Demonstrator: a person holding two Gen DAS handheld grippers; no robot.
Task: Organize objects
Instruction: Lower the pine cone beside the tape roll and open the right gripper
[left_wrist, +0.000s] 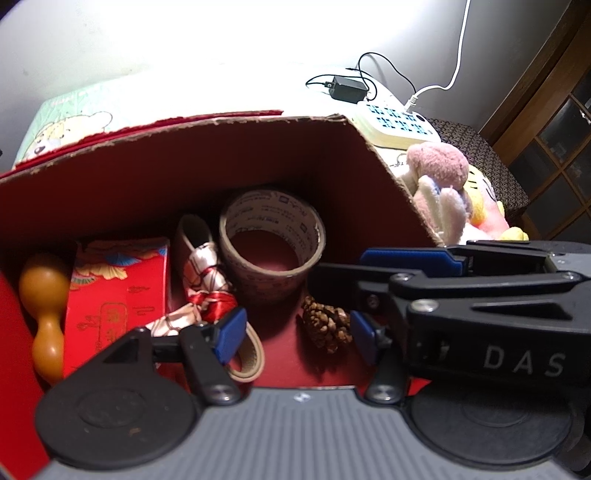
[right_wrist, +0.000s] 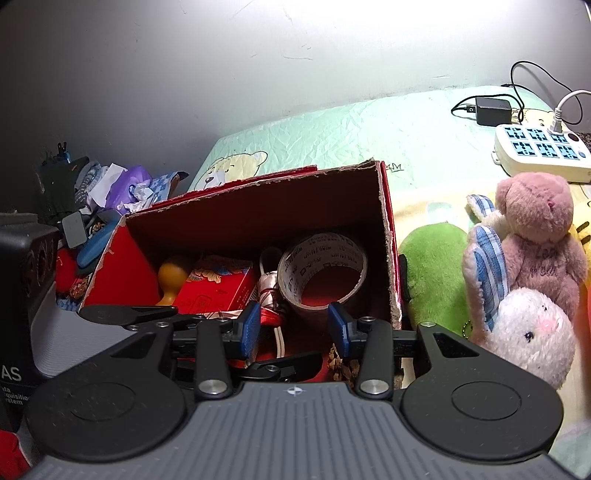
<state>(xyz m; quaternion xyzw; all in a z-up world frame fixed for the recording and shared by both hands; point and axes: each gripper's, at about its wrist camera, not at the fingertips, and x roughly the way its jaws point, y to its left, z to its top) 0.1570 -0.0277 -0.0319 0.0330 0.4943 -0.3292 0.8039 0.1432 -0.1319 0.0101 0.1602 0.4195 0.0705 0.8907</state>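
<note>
A red cardboard box stands open on the bed. Inside lie a tape roll, a pine cone, a red packet box, an orange gourd and a red-and-white scarf with a strap. My left gripper is open and empty, low inside the box, its right finger beside the pine cone. My right gripper is open and empty at the box's near edge; it also shows in the left wrist view.
Plush toys lie right of the box: a pink bear, a white rabbit and a green toy. A power strip and black adapter sit behind. Clutter piles up left of the box.
</note>
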